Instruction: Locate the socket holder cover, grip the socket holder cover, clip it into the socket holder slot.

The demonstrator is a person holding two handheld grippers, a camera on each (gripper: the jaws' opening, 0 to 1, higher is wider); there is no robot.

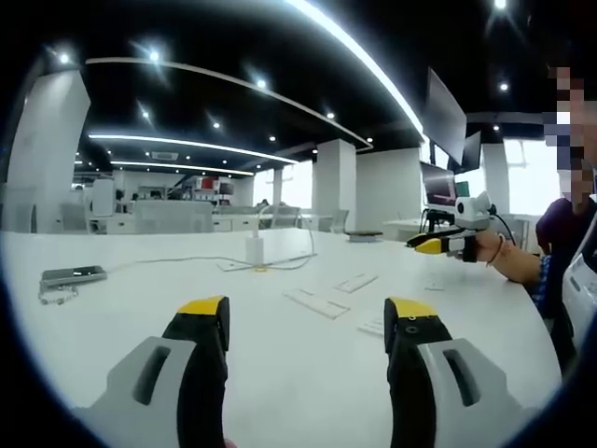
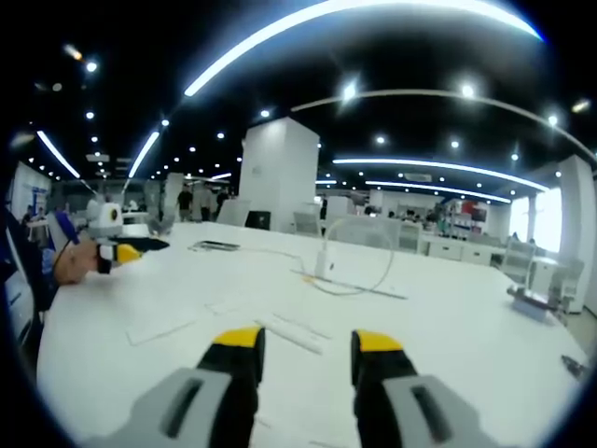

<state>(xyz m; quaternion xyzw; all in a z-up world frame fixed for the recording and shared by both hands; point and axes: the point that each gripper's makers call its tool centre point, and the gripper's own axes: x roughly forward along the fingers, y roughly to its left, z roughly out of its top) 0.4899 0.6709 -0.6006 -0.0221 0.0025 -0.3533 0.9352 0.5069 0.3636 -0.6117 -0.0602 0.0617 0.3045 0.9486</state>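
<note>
Locating stage, judging by 2 empty grippers.

Reading the left gripper view from the left: a dark phone flat on the white table, then a white plug adapter trailing a cable, then several flat white pieces mid-table. Probably among them the socket holder cover (best guess the longest piece, too small to confirm). Further right, the right gripper held in a hand above the table's far edge. Down front, the left gripper: jaws spread wide, pinching nothing, poised over bare table.

Doing it well: settle which piece is the cover before committing. Come in low, square the jaws across the narrow width, and expect a thin flat part to resist pinching off a smooth top. Cannot make out the socket holder slot yet, so find that too.

Reading the right gripper view from the left: the left gripper raised in a hand, a dark flat item behind it, a pale flat strip, the likely cover just ahead of the jaws, the adapter with its cable curling in a tall loop, and a small object at the far right. Right gripper: jaws likewise apart and empty.

Extra here: the cable's loop and that far-right object; extra in the other, a clear look at the phone.
</note>
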